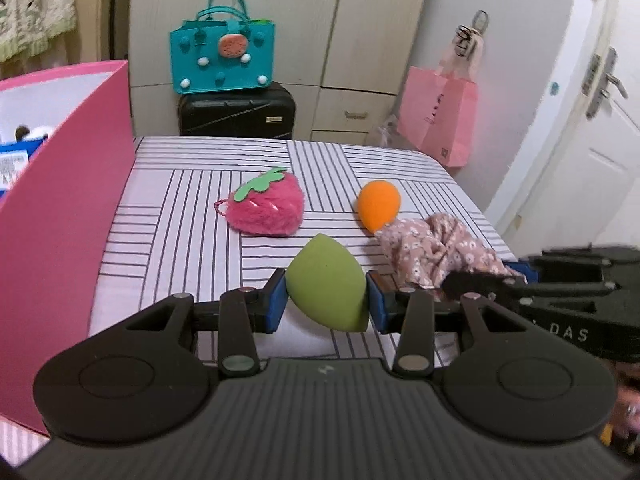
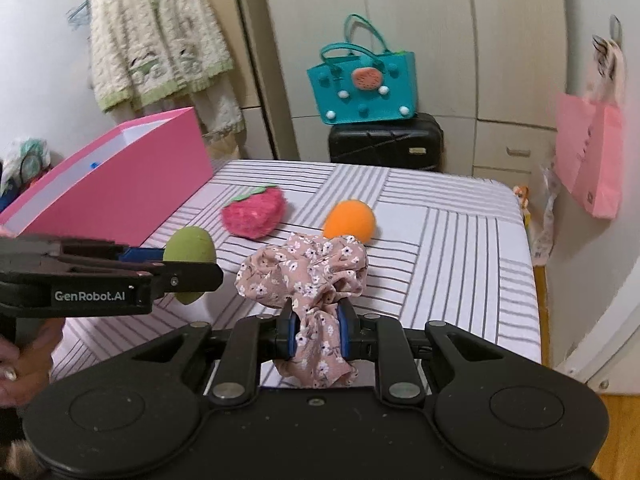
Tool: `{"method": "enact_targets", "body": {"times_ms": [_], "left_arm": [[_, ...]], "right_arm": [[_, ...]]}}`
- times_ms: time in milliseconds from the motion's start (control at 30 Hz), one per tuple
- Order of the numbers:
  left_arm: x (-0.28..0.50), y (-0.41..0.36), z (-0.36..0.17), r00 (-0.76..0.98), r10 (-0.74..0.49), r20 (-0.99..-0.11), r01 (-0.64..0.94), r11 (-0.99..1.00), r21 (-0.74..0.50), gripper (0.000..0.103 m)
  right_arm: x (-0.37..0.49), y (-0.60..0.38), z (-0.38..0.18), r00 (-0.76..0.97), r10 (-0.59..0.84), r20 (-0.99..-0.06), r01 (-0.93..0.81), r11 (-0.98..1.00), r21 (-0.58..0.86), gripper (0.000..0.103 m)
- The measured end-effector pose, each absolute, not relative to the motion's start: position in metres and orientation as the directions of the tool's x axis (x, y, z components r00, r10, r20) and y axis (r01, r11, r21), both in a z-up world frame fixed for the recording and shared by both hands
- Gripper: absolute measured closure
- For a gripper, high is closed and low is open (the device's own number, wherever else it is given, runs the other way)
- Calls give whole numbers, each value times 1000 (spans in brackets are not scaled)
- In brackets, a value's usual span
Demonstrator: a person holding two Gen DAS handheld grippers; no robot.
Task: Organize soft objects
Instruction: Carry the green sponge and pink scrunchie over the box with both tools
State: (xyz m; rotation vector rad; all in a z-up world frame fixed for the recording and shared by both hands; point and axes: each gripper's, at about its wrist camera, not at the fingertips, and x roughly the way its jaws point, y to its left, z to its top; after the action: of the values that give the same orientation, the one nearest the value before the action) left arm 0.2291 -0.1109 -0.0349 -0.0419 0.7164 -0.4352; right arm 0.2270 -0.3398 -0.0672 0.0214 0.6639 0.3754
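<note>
I am holding two of the soft things at once and judging the job to be around its middle. My left gripper (image 1: 326, 300) is pinching the green sponge (image 1: 326, 280) between its blue pads, and the sponge is hanging just above the striped sheet (image 1: 180, 200) rather than resting on it, as the right wrist view suggests. My right gripper (image 2: 316, 334) is clamped tight on the flowered scrunchie (image 2: 308, 268), whose loose folds are bulging out above the pads and drooping below them. Both are sitting near the front of the bed, side by side. The pink box (image 1: 60, 220) is standing open on the left, just beside the left gripper — I am taking it for the place these things are going, though that is my guess from the task. Something blue and white is lying inside it already, too cut off for me to name. Two pieces are waiting on the sheet, untouched: the fuzzy strawberry (image 1: 266, 206) towards the middle and the orange sponge (image 1: 378, 204) just behind the scrunchie — so two more pickups are remaining after these.
</note>
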Motion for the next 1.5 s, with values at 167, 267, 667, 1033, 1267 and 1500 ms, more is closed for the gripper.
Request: {"method": "enact_targets", "body": {"times_ms": [167, 267, 667, 1033, 1267, 1500], "left_arm": [[215, -100, -14, 672, -409, -617, 416, 898, -142, 62], [211, -90, -5, 678, -403, -614, 417, 900, -130, 62], [182, -24, 53, 664, -448, -598, 432, 883, -182, 62], [173, 43, 89, 646, -421, -637, 415, 894, -170, 62], [200, 90, 82, 629, -342, -698, 319, 932, -170, 62], [235, 121, 75, 590, -241, -771, 260, 960, -101, 62]], "right_arm": [[219, -333, -50, 716, 353, -603, -372, 923, 98, 80], [213, -329, -39, 727, 355, -588, -376, 922, 92, 80], [195, -288, 15, 719, 480, -503, -494, 861, 116, 80], [198, -220, 50, 601, 607, -520, -657, 745, 111, 80], [215, -170, 60, 556, 624, -548, -724, 688, 49, 80], [245, -129, 59, 514, 629, -583, -772, 635, 4, 80]]}}
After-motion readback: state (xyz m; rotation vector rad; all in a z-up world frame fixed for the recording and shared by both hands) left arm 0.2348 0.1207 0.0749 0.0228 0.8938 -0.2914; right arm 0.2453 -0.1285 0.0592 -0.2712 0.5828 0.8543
